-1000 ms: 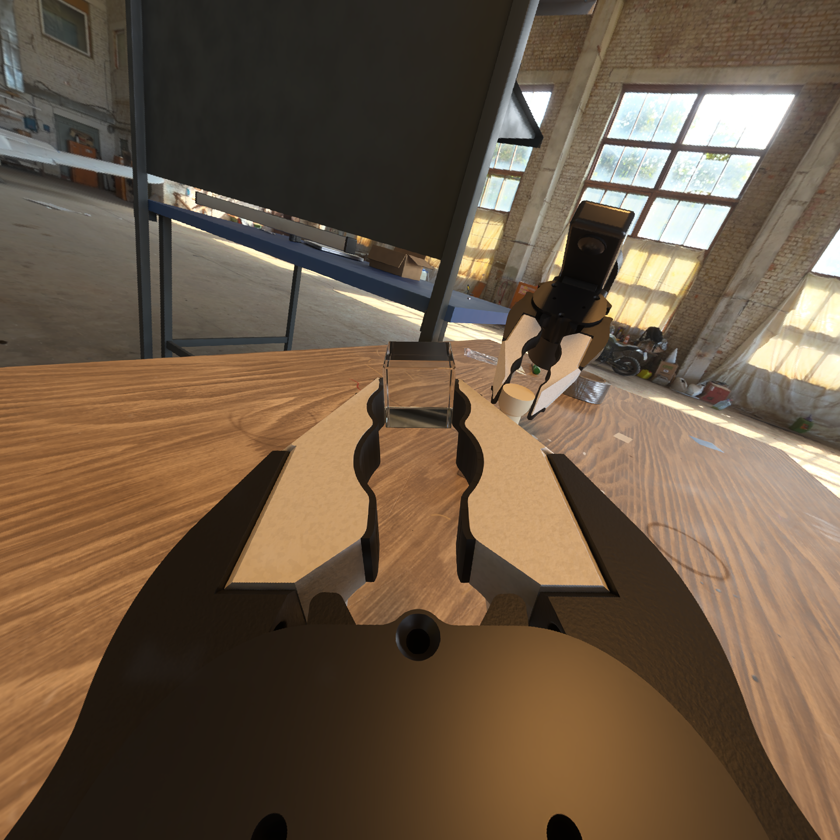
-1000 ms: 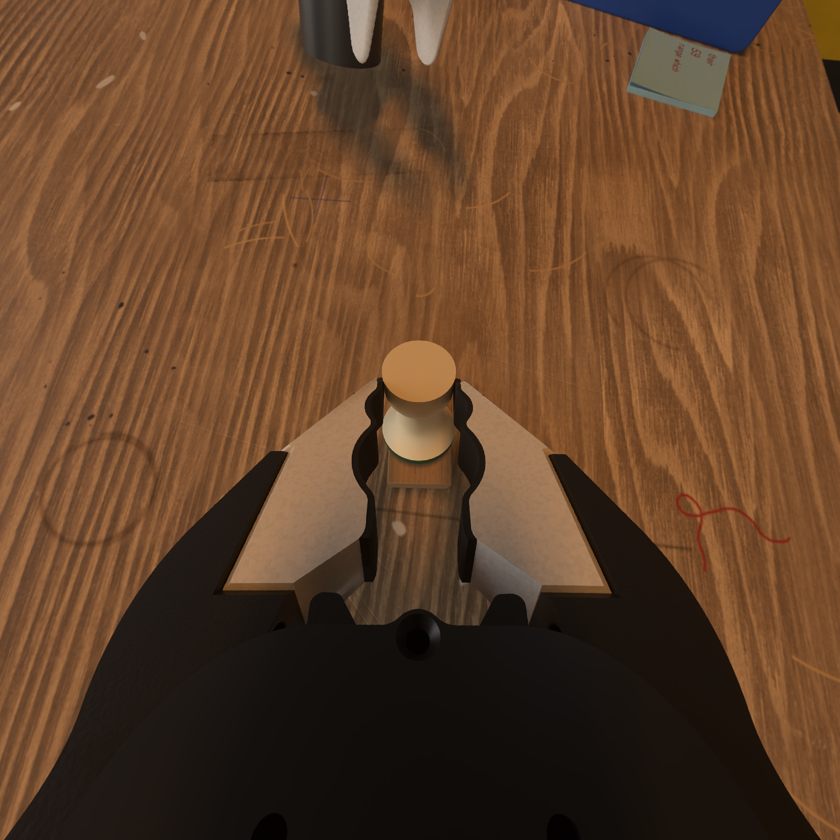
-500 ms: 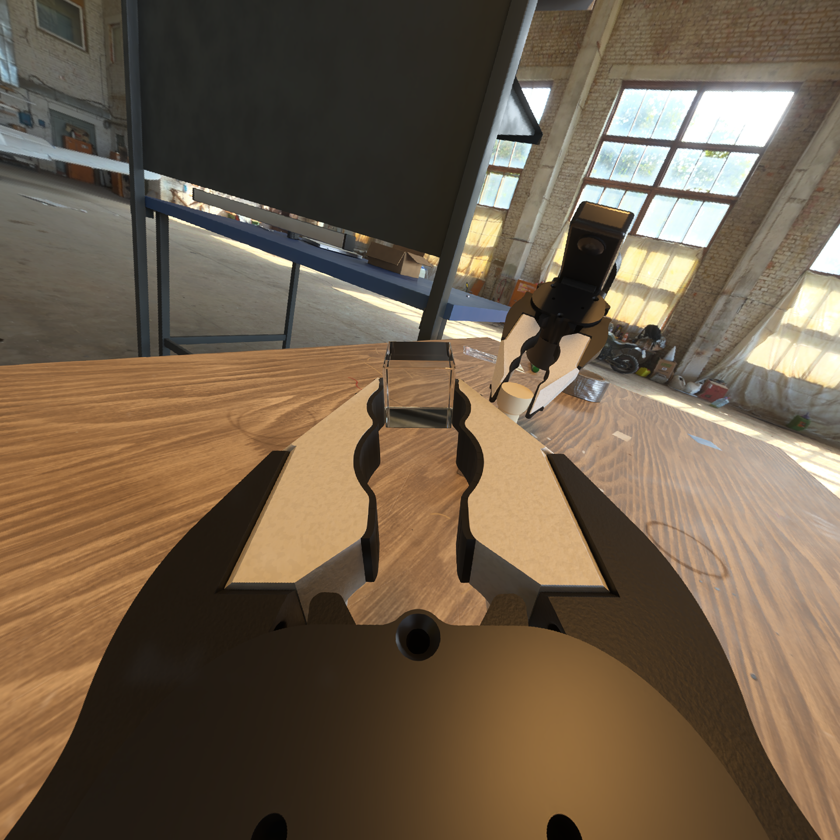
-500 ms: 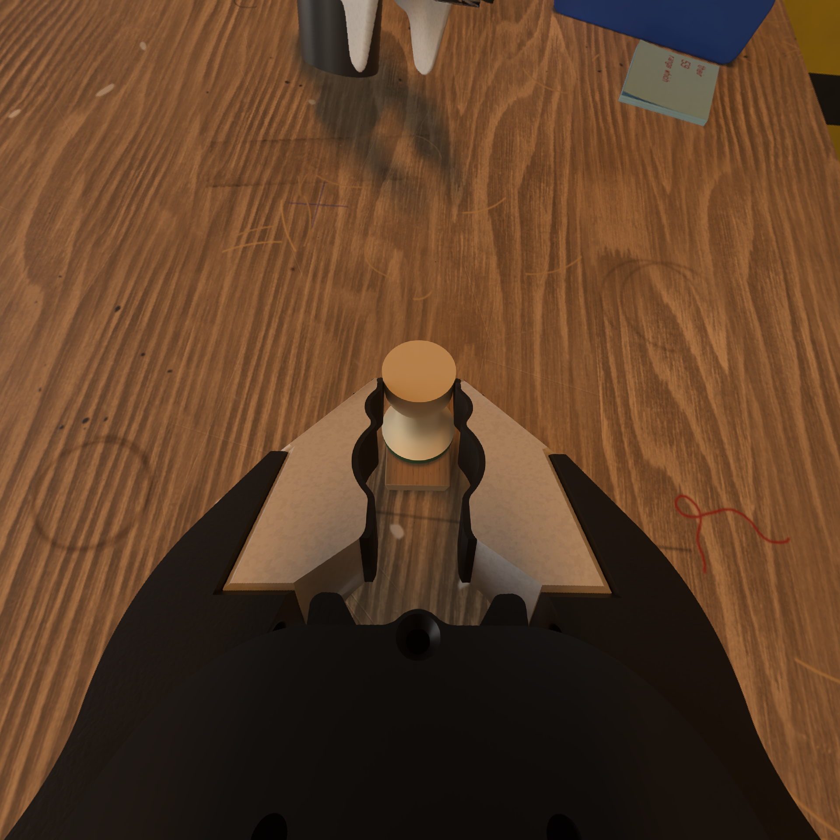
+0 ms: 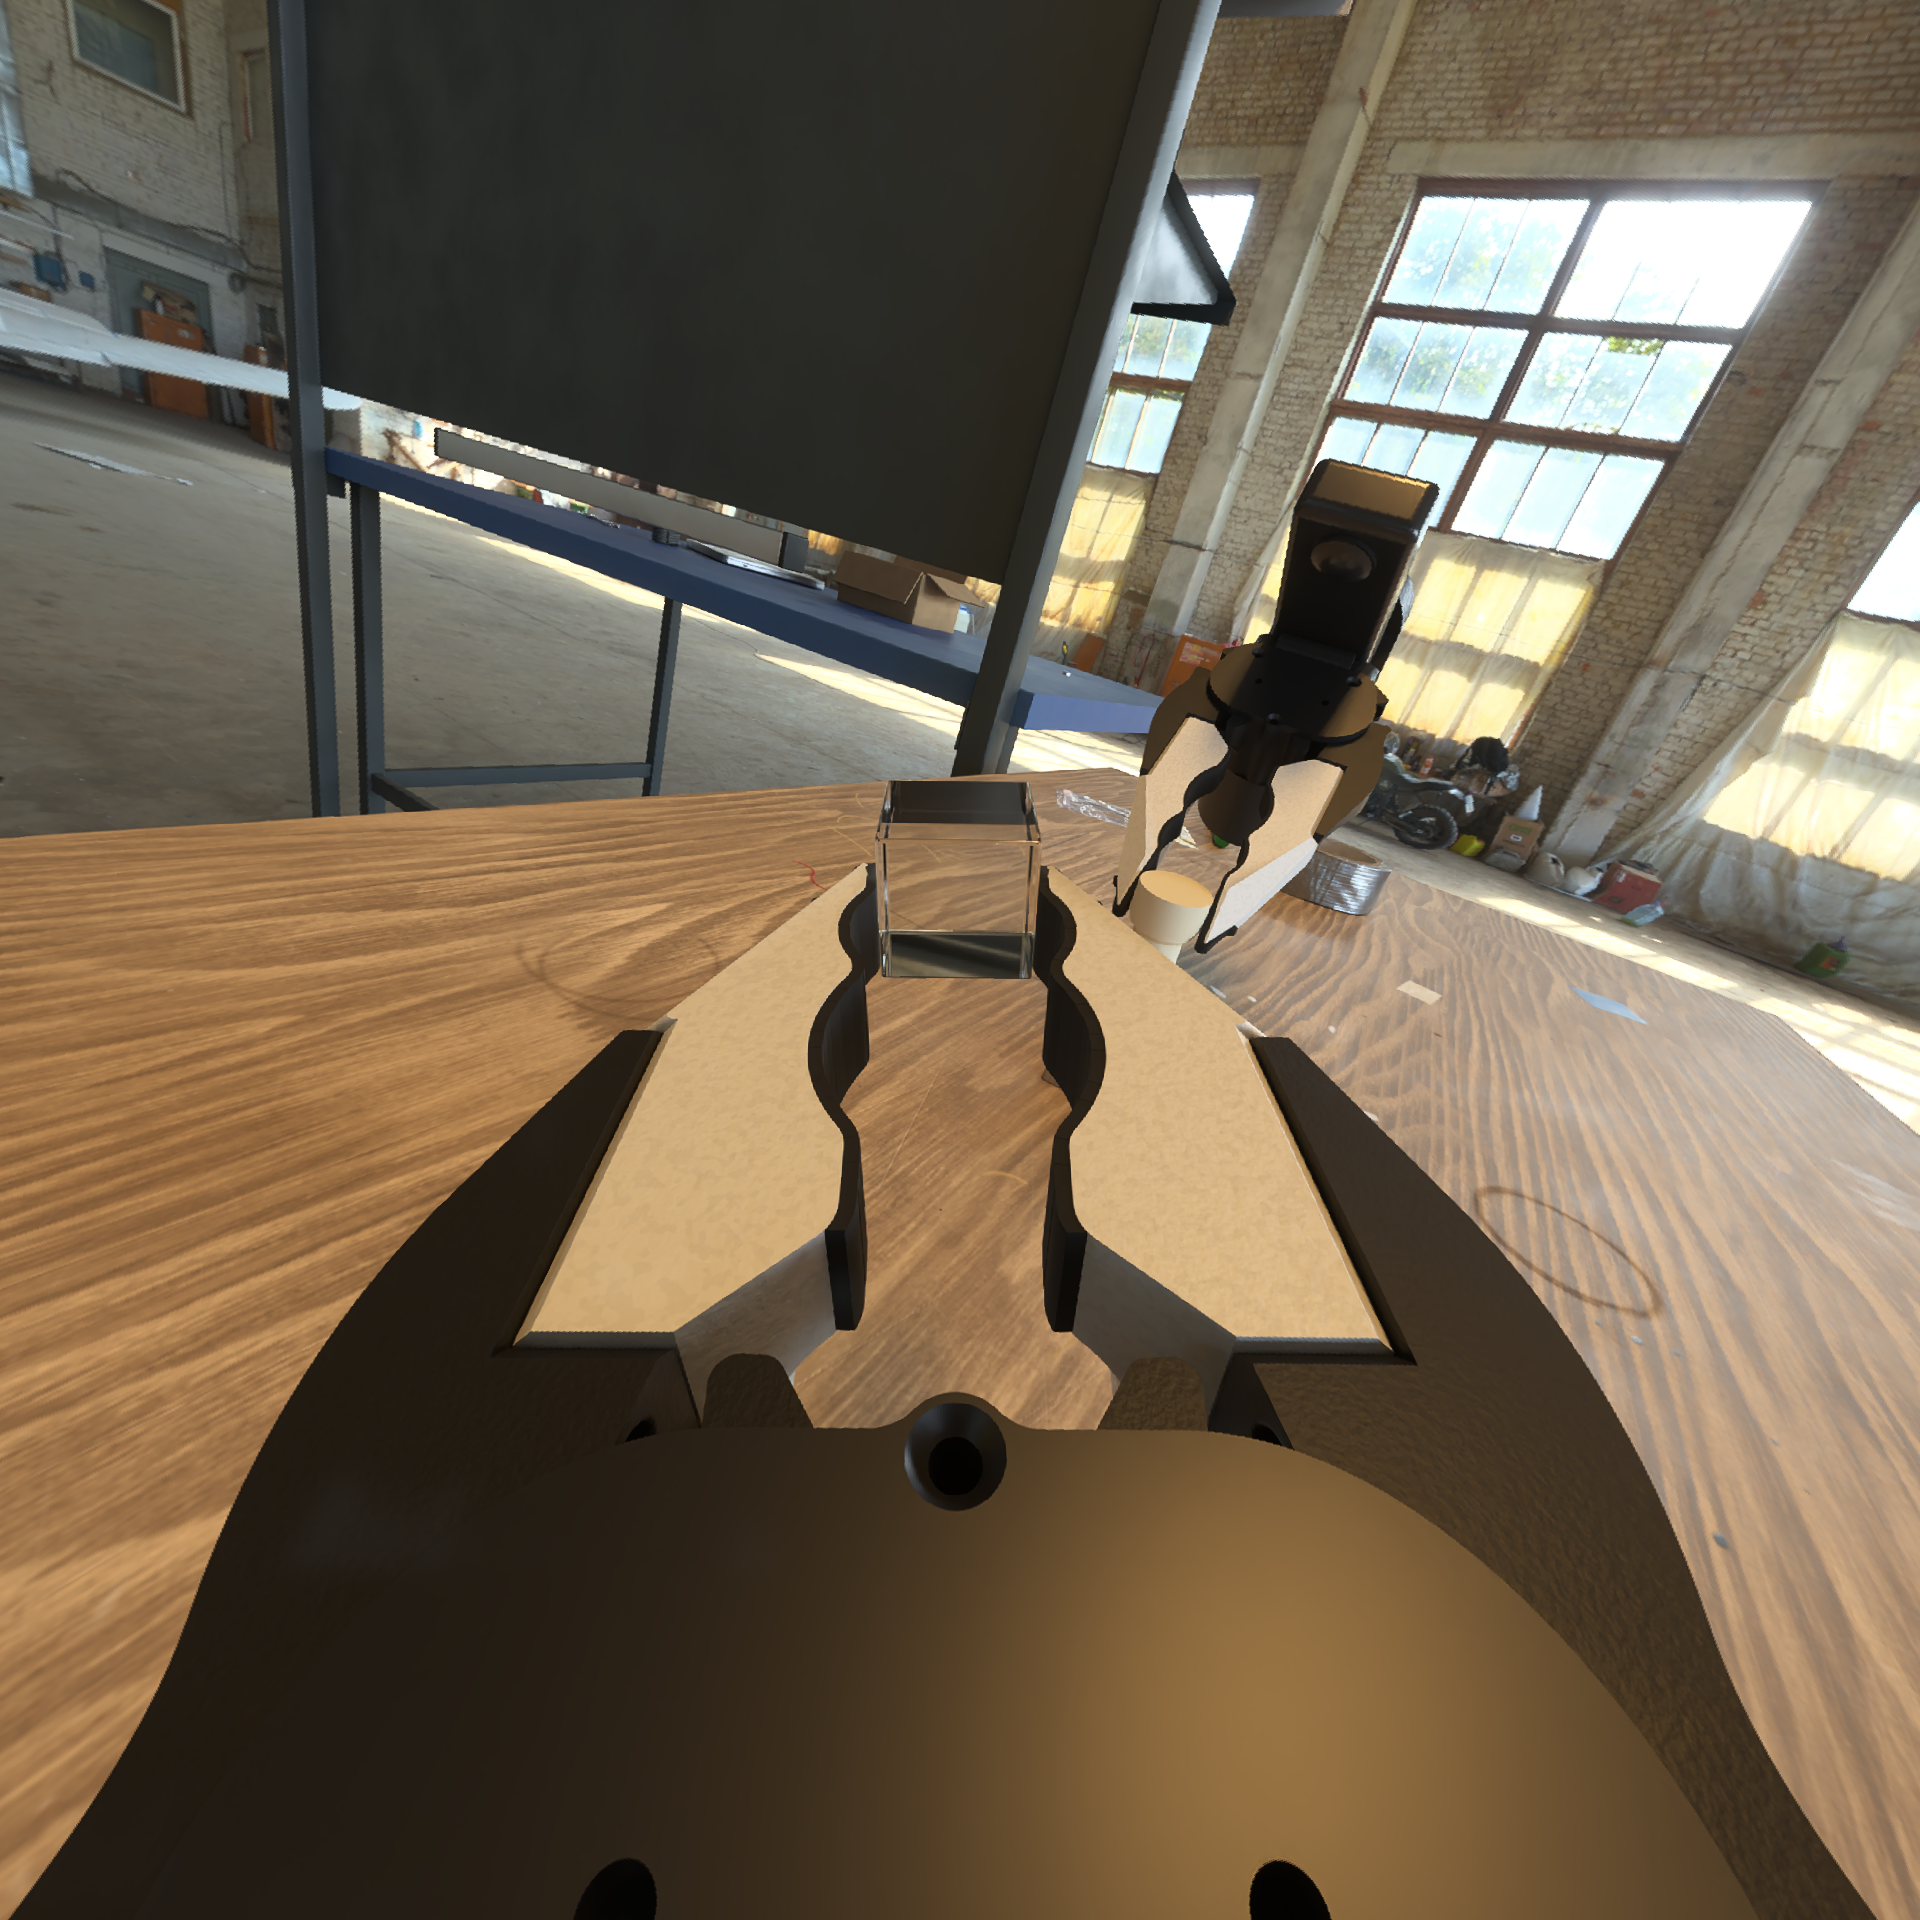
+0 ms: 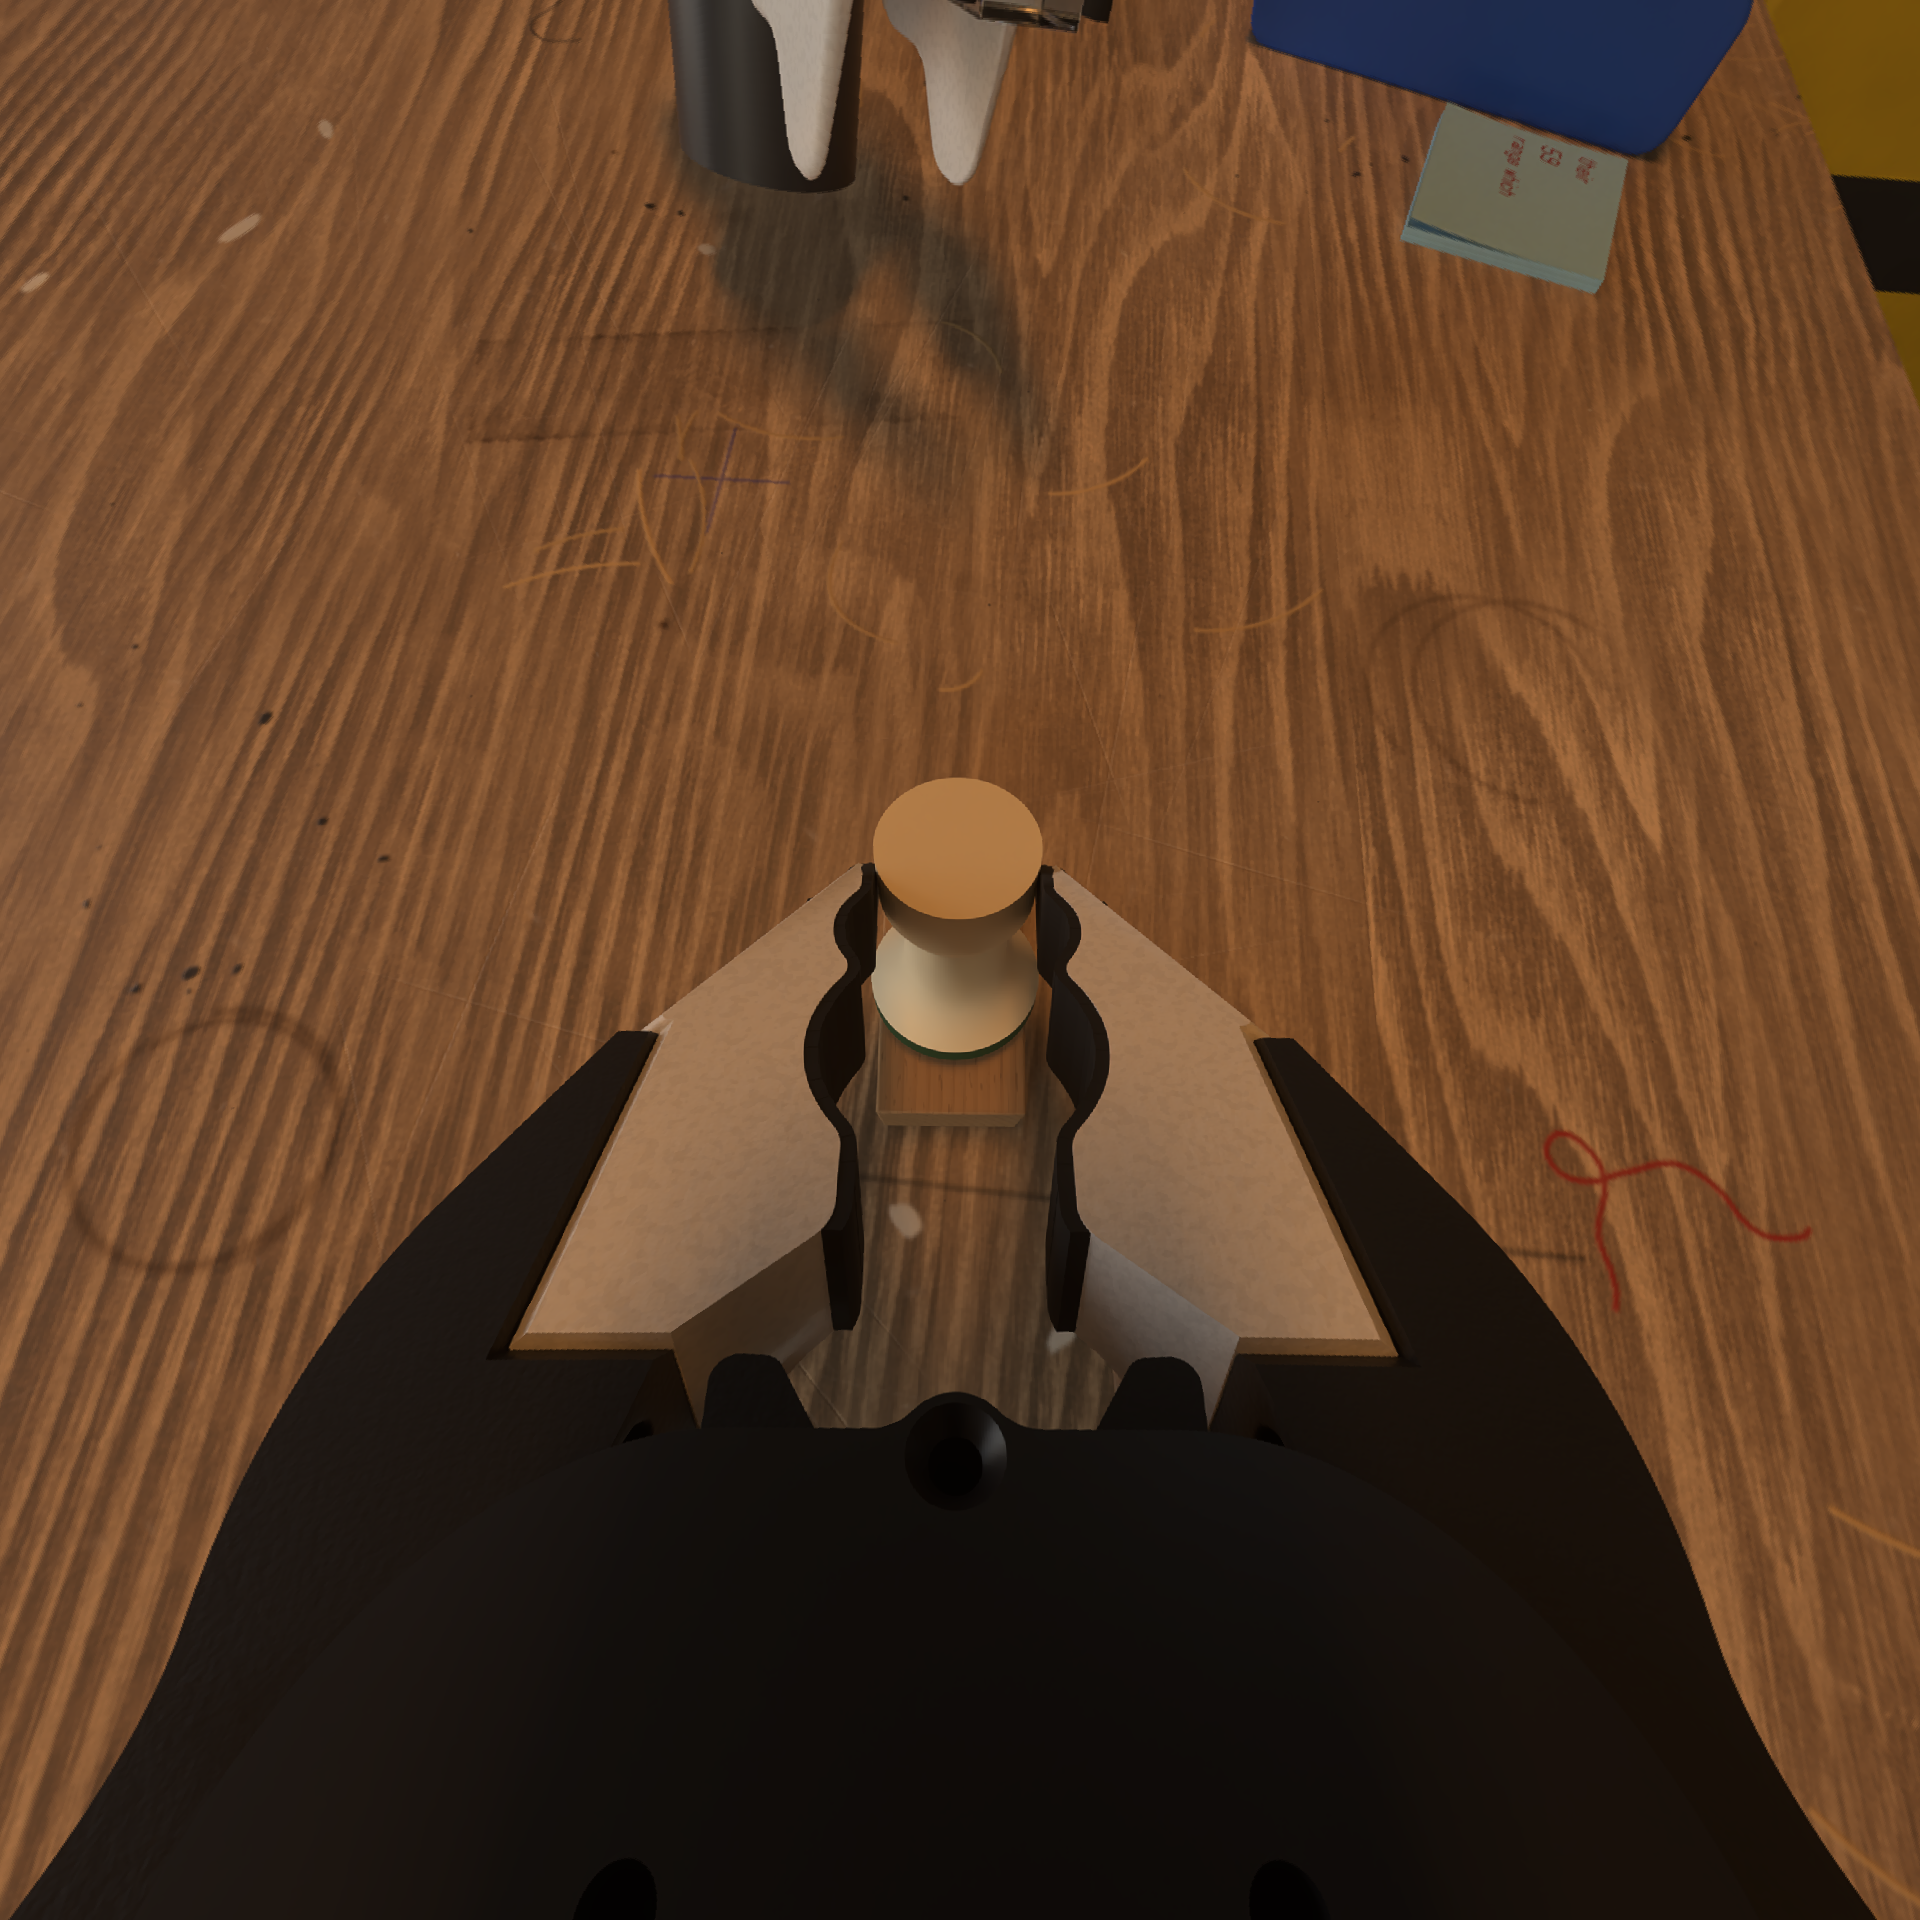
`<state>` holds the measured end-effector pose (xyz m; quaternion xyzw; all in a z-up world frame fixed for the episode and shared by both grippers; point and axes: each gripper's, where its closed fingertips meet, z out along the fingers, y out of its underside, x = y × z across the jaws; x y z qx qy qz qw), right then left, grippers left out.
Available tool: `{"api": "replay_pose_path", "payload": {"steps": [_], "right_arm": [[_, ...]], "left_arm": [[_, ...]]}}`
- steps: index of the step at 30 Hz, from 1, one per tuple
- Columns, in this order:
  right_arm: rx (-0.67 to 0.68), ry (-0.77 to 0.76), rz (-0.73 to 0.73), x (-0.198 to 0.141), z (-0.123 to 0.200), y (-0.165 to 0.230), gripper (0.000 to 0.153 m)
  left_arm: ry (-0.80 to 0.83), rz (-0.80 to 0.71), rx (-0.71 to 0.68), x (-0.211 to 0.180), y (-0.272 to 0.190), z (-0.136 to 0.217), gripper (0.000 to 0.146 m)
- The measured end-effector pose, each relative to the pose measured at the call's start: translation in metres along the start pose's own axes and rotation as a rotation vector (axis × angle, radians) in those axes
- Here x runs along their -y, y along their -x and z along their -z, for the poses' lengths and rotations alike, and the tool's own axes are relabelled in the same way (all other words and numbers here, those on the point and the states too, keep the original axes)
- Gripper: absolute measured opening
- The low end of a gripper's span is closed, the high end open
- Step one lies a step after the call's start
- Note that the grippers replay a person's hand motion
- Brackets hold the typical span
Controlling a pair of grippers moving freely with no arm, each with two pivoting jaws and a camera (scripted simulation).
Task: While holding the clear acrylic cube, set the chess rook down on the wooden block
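Note:
My left gripper (image 5: 956, 873) is shut on the clear acrylic cube (image 5: 956, 883) at its fingertips, a little above the wooden table (image 5: 312, 1039). My right gripper (image 6: 956, 883) is shut on the pale chess rook (image 6: 956, 914), held upright. The rook's green-felted base is directly over the small wooden block (image 6: 951, 1091), which stands on the table; I cannot tell if they touch. In the left wrist view the right gripper (image 5: 1169, 920) points down with the rook (image 5: 1169, 894) beyond the cube, to the right. The left gripper's pale fingers (image 6: 810, 114) show at the top of the right wrist view.
A black cylinder (image 6: 727, 104) stands beside the left gripper's fingers. A blue object (image 6: 1496, 62) and a pale notepad (image 6: 1512, 197) lie at the far right by the table edge. A red thread (image 6: 1662, 1205) lies right of my right gripper. A silver roll (image 5: 1345, 878) sits behind it.
My right gripper has shifted very slightly with the rook; the block looks a touch nearer and far objects slid down in its view. The left gripper holds still with the cube.

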<state>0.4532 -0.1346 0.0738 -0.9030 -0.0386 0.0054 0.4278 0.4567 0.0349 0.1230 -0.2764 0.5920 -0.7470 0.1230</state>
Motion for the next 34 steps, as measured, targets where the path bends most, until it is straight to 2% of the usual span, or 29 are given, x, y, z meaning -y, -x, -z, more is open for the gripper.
{"api": "replay_pose_path", "payload": {"steps": [28,34], "right_arm": [[-0.021,-0.008,-0.008,-0.001,0.004,-0.002,0.031],[-0.031,0.013,-0.076,-0.017,0.006,-0.005,0.049]], "left_arm": [[0.005,0.003,-0.002,-0.001,0.0,-0.001,0.028],[0.005,0.004,-0.002,-0.001,0.0,0.0,0.028]]}}
